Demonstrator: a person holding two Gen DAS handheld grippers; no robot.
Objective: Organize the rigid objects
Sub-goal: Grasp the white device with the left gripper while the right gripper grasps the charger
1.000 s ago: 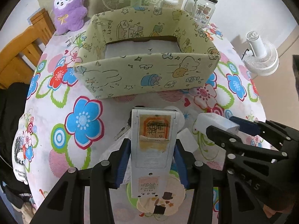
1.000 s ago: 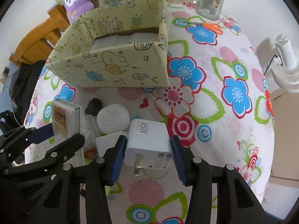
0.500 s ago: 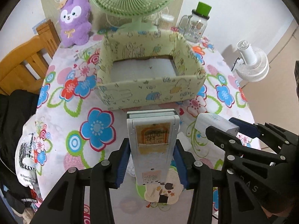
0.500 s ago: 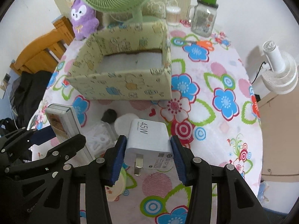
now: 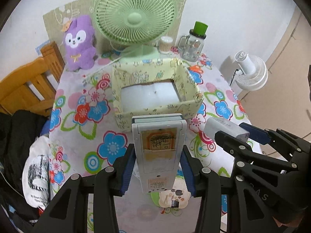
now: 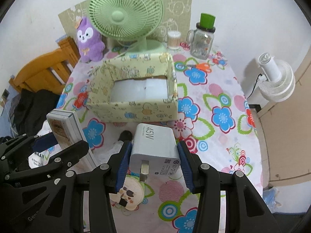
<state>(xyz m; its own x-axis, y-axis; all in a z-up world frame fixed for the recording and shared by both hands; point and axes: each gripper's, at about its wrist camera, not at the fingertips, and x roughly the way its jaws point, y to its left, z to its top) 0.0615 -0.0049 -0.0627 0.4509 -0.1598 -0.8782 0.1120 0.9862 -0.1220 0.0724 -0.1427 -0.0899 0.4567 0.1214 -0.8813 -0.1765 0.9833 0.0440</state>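
Between the blue pads of the left tool (image 5: pixel 157 167), a flat grey remote-like device (image 5: pixel 158 153) is clamped lengthwise. The right tool (image 6: pixel 153 163) is clamped on a white 45W charger (image 6: pixel 154 147), prongs facing the camera. Both tools now sit higher than a second ago: the yellow patterned box (image 5: pixel 155 114) has shrunk in both views and its pale interior floor is fully exposed, so both items are clear of the surface (image 5: pixel 77 136). Judgement: the lift is complete and transport toward the box comes next.

The box stands ahead of both tools, open-topped and holding nothing visible. Below the tools, a round printed coaster (image 6: pixel 130 192), a small black item (image 6: pixel 126 135) and a clear plastic piece remain on the floral cloth. Behind the box stand a green fan (image 5: pixel 136 17), a purple plush toy (image 5: pixel 78 42), a cotton-swab jar (image 5: pixel 165 44) and a glass mug jar (image 5: pixel 193 44). None of these blocks the path; the near wall of the box is the only edge to clear.
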